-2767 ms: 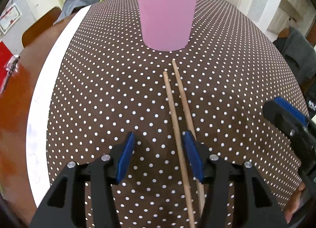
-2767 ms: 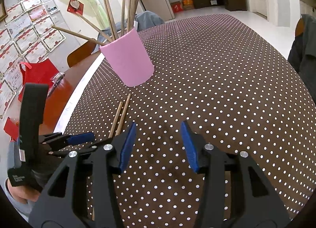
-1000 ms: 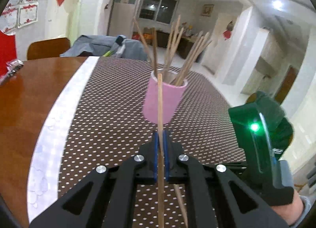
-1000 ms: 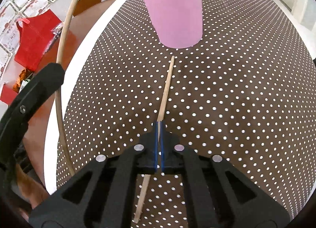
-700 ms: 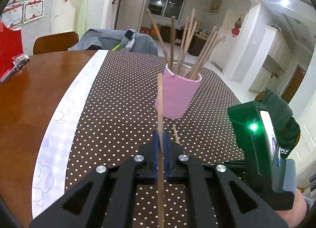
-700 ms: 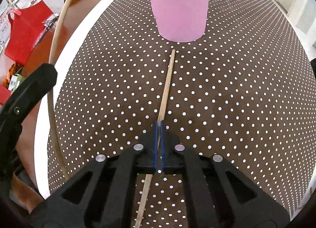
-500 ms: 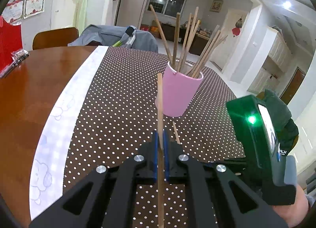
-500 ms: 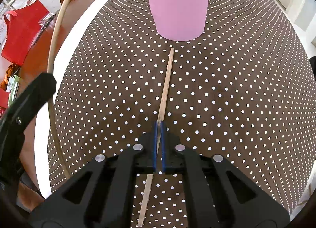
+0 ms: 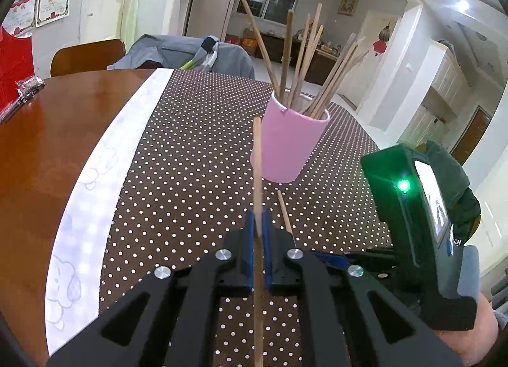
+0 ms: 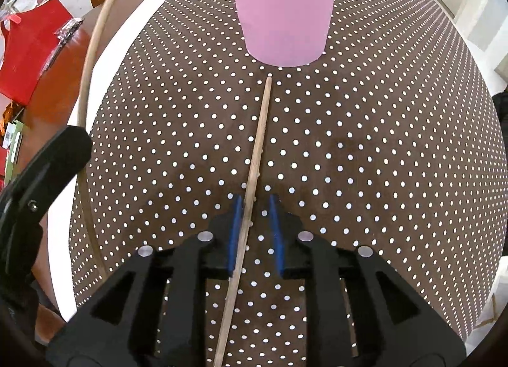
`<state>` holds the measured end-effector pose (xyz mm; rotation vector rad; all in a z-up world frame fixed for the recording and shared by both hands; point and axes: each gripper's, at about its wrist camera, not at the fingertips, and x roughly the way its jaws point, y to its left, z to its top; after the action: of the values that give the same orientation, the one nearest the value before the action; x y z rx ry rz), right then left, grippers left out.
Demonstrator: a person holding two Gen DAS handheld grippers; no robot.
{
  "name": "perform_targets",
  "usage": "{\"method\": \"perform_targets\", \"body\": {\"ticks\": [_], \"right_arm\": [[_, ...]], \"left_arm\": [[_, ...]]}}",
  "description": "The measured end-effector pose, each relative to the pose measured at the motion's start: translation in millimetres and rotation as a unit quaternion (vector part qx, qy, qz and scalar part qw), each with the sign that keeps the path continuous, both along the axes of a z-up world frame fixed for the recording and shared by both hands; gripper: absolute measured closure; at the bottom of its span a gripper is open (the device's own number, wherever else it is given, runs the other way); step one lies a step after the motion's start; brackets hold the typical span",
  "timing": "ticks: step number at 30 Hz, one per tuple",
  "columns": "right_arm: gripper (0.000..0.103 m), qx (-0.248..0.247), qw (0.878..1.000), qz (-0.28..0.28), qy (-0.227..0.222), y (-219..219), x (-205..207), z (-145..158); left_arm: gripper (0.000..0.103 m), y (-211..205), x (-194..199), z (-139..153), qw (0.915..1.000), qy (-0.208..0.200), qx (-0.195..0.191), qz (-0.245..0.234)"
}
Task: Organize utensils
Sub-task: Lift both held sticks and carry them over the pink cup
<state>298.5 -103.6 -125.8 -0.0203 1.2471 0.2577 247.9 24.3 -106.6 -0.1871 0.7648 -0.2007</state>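
Two chopsticks concern us: our left gripper (image 9: pixel 257 235) is clamped on one chopstick (image 9: pixel 257 176), holding it upright above the polka-dot tablecloth (image 9: pixel 177 157), with the pink cup (image 9: pixel 290 141) full of chopsticks at one o'clock. Our right gripper (image 10: pixel 255 219) has its jaws slightly apart around the other chopstick (image 10: pixel 257 148), which lies flat, its tip near the cup's base at twelve o'clock.

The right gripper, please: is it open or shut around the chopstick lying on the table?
Open. The right gripper shows a gap between its blue pads, and the chopstick on the dotted tablecloth runs between them, near the left pad.
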Motion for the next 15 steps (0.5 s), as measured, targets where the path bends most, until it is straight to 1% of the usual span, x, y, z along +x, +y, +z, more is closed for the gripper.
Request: {"method": "perform_targets", "body": {"ticks": [2,4,10,13,15], "right_arm": [[0.085,0.000,1.000,0.004,-0.004,3,1,-1],[0.094,-0.005,1.000,0.008,-0.010,7,1,-3],[0.097,0.032,0.999,0.003,-0.019,-10,-2,-5],[0.097,0.063,0.997,0.005,-0.035,-22,-10,2],[0.097,0.083,0.995,0.014,-0.060,-29,-18,14]], "left_arm": [[0.097,0,1,-3,1.0000,0.004,0.001,0.001],[0.097,-1,2,-3,1.0000,0.005,0.001,0.000],[0.097,-7,2,-2,0.9999,0.005,0.005,-0.012],[0.097,-12,-1,-1,0.9996,0.005,-0.001,-0.027],[0.097,-16,-5,3,0.9995,-0.005,-0.003,-0.031]]}}
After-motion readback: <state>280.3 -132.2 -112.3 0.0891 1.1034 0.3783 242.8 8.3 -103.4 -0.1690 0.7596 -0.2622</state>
